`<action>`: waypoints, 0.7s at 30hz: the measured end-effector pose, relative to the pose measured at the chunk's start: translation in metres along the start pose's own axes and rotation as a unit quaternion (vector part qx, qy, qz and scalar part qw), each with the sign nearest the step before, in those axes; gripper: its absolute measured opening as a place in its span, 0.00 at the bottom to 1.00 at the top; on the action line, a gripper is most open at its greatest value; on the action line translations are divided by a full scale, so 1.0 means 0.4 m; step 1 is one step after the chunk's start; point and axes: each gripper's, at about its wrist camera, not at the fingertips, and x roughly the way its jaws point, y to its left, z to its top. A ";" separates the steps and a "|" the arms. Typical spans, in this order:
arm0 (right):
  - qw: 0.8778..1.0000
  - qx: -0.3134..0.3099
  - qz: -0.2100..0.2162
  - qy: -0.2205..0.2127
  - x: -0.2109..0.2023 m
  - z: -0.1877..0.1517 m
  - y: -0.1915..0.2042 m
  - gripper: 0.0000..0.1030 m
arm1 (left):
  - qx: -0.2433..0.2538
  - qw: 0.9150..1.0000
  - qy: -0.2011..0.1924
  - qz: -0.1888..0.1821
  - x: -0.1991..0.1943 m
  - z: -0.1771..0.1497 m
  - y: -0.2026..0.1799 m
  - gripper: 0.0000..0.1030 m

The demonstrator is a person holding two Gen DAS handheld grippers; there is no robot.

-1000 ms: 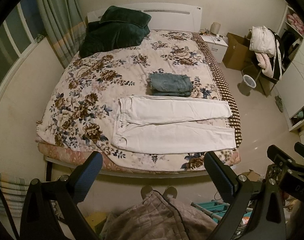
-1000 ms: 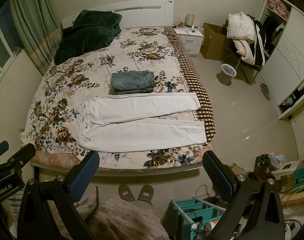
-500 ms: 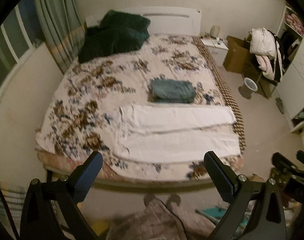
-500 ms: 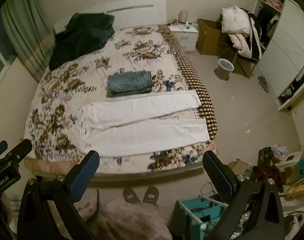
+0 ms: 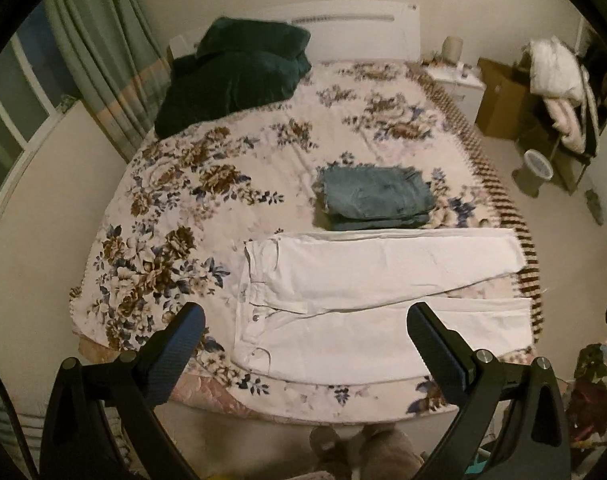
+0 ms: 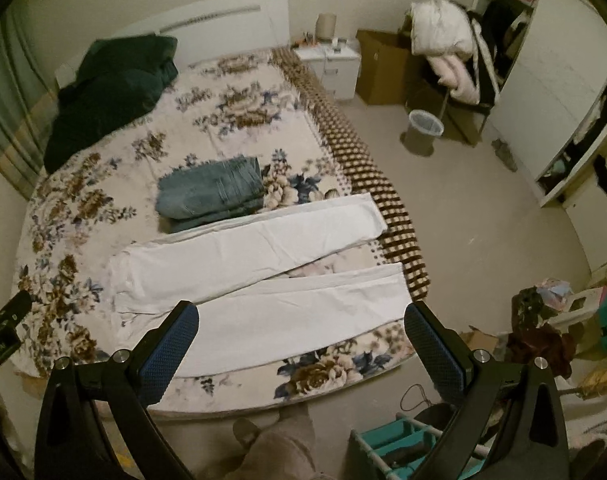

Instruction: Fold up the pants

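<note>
Pants [image 5: 367,304] lie flat on the bed [image 5: 207,184]; both tools, left [image 5: 303,332] and right [image 6: 301,330], spread, hover. Pinching one layer risks a crooked fold.

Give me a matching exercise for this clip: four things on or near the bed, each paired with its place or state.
Things:
1. white pants
2. jeans
3. green blanket
4. bin

Descriptions:
A. heaped by the headboard
B. standing on the floor
C. spread flat, legs apart
D. folded in a stack

Pairs: 1-C, 2-D, 3-A, 4-B
</note>
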 end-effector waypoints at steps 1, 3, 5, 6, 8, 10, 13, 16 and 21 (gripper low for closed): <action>1.000 -0.002 -0.002 0.007 0.049 0.014 0.002 1.00 | -0.001 1.000 0.007 -0.001 0.025 0.003 -0.009 1.00; 1.000 -0.013 0.002 0.026 0.175 0.065 -0.005 1.00 | -0.005 1.000 0.025 0.004 0.112 0.034 -0.032 1.00; 0.998 -0.027 0.006 0.057 0.316 0.111 -0.003 1.00 | 0.003 0.999 0.033 0.018 0.221 0.071 -0.067 1.00; 0.996 -0.038 0.011 0.082 0.417 0.145 0.004 1.00 | 0.011 0.999 0.035 0.028 0.261 0.082 -0.084 1.00; 0.993 -0.059 0.021 0.099 0.547 0.182 0.021 1.00 | 0.035 0.997 0.047 0.049 0.385 0.108 -0.135 1.00; 0.989 -0.093 0.014 0.110 0.711 0.231 0.042 1.00 | 0.064 0.993 0.060 0.072 0.509 0.128 -0.184 1.00; 0.981 -0.147 -0.003 0.128 0.948 0.291 0.077 1.00 | 0.095 0.988 0.078 0.095 0.692 0.144 -0.243 1.00; 0.967 -0.201 -0.030 0.154 1.188 0.329 0.126 1.00 | 0.140 0.981 0.086 0.104 0.863 0.144 -0.302 1.00; 0.931 -0.318 -0.064 0.165 1.508 0.320 0.228 0.94 | 0.231 0.962 0.083 0.122 1.119 0.123 -0.368 1.00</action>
